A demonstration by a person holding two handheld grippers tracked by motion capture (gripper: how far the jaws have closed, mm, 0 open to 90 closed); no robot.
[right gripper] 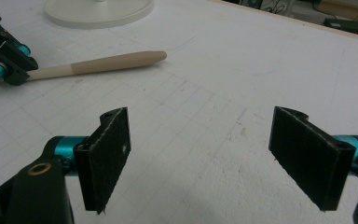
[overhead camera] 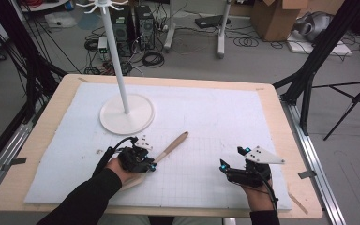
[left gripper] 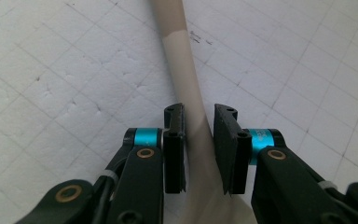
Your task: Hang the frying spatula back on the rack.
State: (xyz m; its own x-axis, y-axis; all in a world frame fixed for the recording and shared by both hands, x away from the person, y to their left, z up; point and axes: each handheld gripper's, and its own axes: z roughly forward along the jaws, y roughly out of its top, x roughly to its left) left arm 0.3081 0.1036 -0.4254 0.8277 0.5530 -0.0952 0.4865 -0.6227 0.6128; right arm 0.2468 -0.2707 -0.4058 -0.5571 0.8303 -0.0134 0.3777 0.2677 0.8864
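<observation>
Wooden spatula point(overhead camera: 171, 146) lies diagonally on white foam mat point(overhead camera: 225, 117), handle tip toward the white stand base point(overhead camera: 126, 114), blade end under the person's left hand. Left gripper point(left gripper: 199, 140) straddles the spatula neck; jaws narrowly apart, one pad touching, other just beside it, not clamped. Right gripper point(right gripper: 214, 158) wide open, holding nothing, over bare mat, well apart from spatula.
</observation>
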